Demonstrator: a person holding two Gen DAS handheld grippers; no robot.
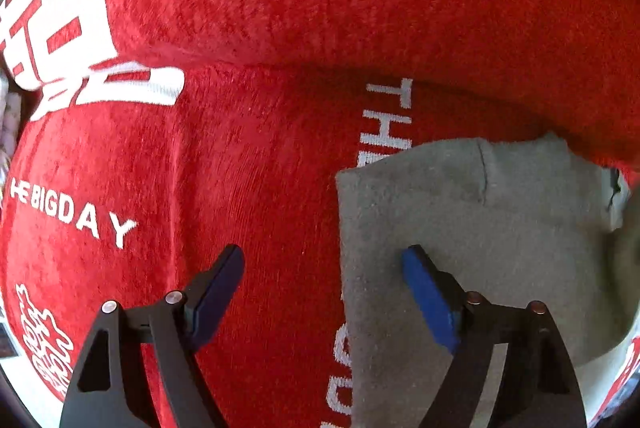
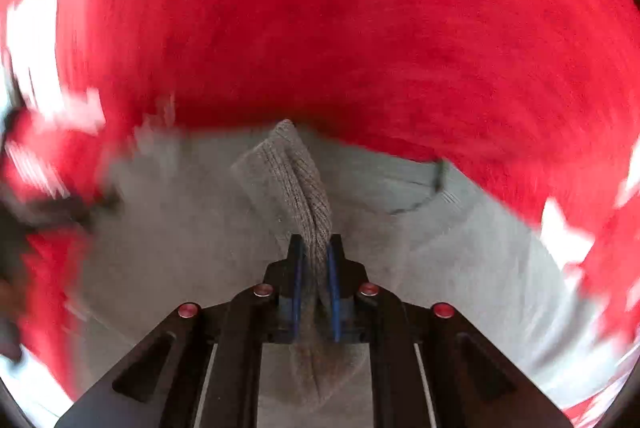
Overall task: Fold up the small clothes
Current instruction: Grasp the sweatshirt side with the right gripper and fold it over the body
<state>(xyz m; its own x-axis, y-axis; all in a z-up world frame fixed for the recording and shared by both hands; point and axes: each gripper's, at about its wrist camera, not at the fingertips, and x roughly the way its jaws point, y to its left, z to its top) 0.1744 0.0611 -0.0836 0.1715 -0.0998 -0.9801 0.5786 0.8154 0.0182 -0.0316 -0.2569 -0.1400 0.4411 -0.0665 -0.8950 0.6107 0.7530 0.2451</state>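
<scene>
One grey garment [image 1: 472, 228] lies on one red cloth [image 1: 260, 168]. The left gripper [image 1: 323, 260] has its jaws wide; the right gripper [image 2: 316, 248] has its jaws closed on a garment fold.

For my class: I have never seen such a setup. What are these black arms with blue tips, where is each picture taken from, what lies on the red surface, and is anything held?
No robot here: a person holds a two-finger claw in each hand, and each claw carries a wide-angle camera that looks forward along its fingers.

The left wrist picture shows the left claw open, its blue pads apart, holding nothing. It hovers over the left edge of a grey garment lying on a red cloth with white printing, including "BIG DAY".

The right wrist picture is blurred. The right claw is shut, and a bunched ribbed part of the grey garment is pinched between its pads. The rest of the garment spreads on the red cloth below.
</scene>
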